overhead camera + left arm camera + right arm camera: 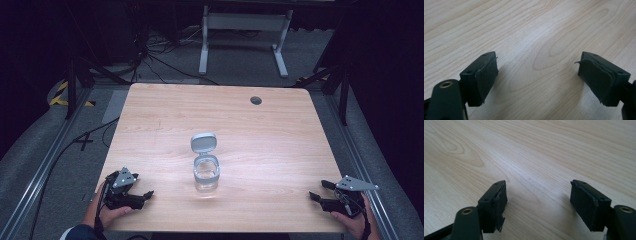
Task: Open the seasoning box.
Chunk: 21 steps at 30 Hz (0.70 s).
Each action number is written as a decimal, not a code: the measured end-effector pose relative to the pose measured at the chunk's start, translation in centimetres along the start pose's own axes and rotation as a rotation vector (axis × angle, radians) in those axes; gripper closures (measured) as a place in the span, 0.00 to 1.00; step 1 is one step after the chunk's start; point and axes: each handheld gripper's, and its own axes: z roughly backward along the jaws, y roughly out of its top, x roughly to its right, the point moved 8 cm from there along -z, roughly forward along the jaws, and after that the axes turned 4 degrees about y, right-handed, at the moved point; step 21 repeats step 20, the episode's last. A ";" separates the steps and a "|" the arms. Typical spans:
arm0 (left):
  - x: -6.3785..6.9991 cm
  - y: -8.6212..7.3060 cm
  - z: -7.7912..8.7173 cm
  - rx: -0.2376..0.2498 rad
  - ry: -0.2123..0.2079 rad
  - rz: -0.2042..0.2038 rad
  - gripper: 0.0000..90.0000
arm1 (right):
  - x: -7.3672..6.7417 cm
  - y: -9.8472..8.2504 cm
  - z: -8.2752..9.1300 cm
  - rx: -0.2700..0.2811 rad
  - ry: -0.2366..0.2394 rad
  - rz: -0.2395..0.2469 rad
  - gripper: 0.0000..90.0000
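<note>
A clear container with a grey flip lid standing open rests near the middle of the wooden table. My left gripper lies at the front left corner, held by a hand, well left of the container. In the left gripper view its jaws stand wide apart over bare wood, nothing between them. My right gripper rests at the front right edge, its jaws pointing left. The right gripper view shows the right gripper open over bare wood as well.
A round grey grommet sits in the table's far right part. Beyond the table stand a white frame and cables on the dark floor. Metal rails run along both sides of the table.
</note>
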 end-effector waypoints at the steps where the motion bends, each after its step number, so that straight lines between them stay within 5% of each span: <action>1: 0.0 0.0 0.0 0.000 0.000 0.001 0.18 | 0.0 0.0 0.0 0.000 0.000 -0.001 0.33; 21: -0.1 0.1 -0.1 -0.001 0.002 0.005 0.16 | 0.0 0.0 0.0 0.000 -0.005 -0.004 0.33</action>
